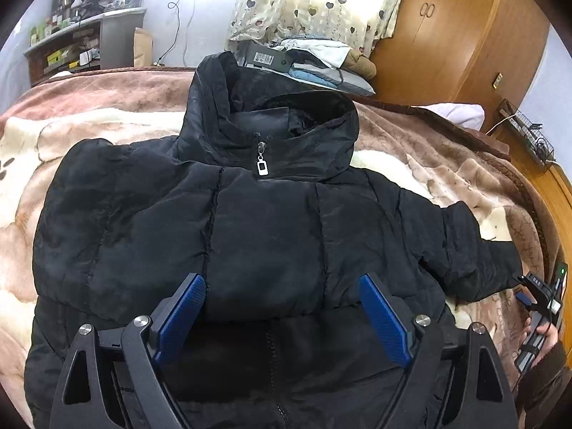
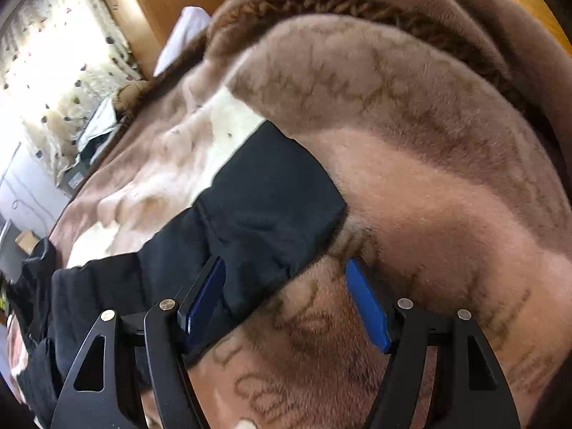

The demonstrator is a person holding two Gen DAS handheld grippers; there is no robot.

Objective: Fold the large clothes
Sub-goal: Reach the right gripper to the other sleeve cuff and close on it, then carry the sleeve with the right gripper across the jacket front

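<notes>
My left gripper [image 1: 282, 316] hangs wide and empty over the jacket [image 1: 250, 236] flat on the bed [image 1: 447, 178]; right gripper [image 2: 286, 298], open and empty, sits at the sleeve [image 2: 257, 207] cuff, so sleeve-fold comes next: pinch, carry inward.

The black padded hooded jacket [image 1: 257, 228] is smooth woven cloth with a faint sheen, quilted by stitched seams, and a shiny silver metal zip pull [image 1: 262, 166] hangs at its collar. Under it lies a plush brown-and-cream fleece blanket [image 2: 429, 186], soft, matt and fuzzy. At the upper right of the left wrist view, the orange-brown wooden wardrobe [image 1: 454, 35] looks smooth and lightly glossy.
</notes>
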